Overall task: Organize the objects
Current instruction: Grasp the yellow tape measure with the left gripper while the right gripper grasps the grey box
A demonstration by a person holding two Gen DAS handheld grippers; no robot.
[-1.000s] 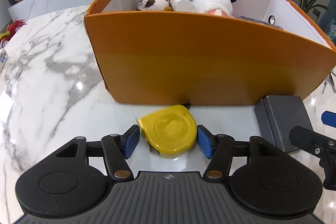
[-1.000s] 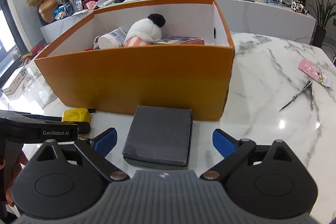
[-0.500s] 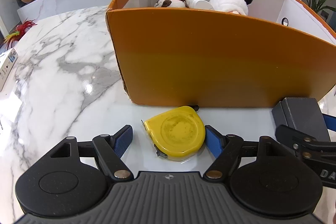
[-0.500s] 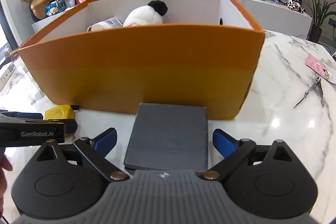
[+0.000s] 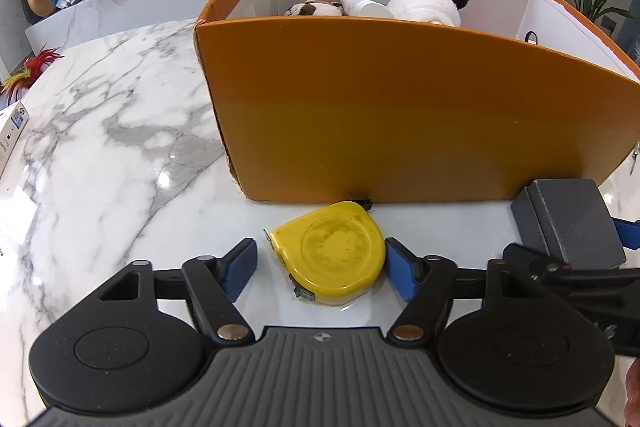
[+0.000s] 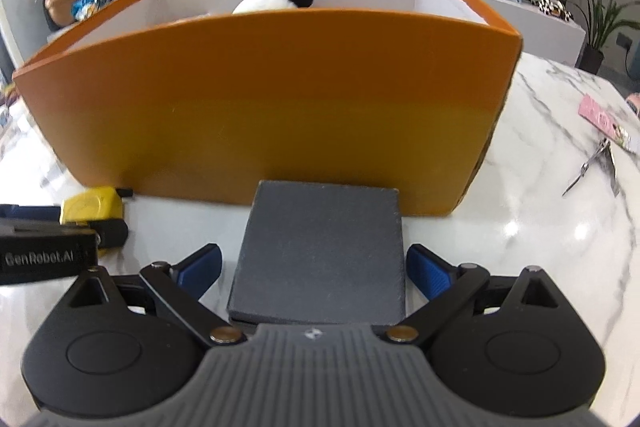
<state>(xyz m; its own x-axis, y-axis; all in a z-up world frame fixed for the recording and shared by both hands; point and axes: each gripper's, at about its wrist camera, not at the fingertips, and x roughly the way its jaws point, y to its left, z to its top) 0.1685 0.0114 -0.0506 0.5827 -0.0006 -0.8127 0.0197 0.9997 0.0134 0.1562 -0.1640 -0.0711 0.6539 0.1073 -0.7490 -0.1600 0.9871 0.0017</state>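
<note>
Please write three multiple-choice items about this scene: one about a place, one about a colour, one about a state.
1. Where does the round yellow plastic tape measure lie?
A. inside the box
B. on the white marble table, before the large orange cardboard box
C. on the dark case

2. What colour are the pads of the left claw?
A. blue
B. red
C. green

3. How does the right claw stand at the flat dark grey square case?
A. shut on it
B. open, one pad at each side
C. raised above the box

Key: 1 B, it lies on the marble beside the box wall; 2 A, both pads show blue; 3 B, gaps show at both sides.
</note>
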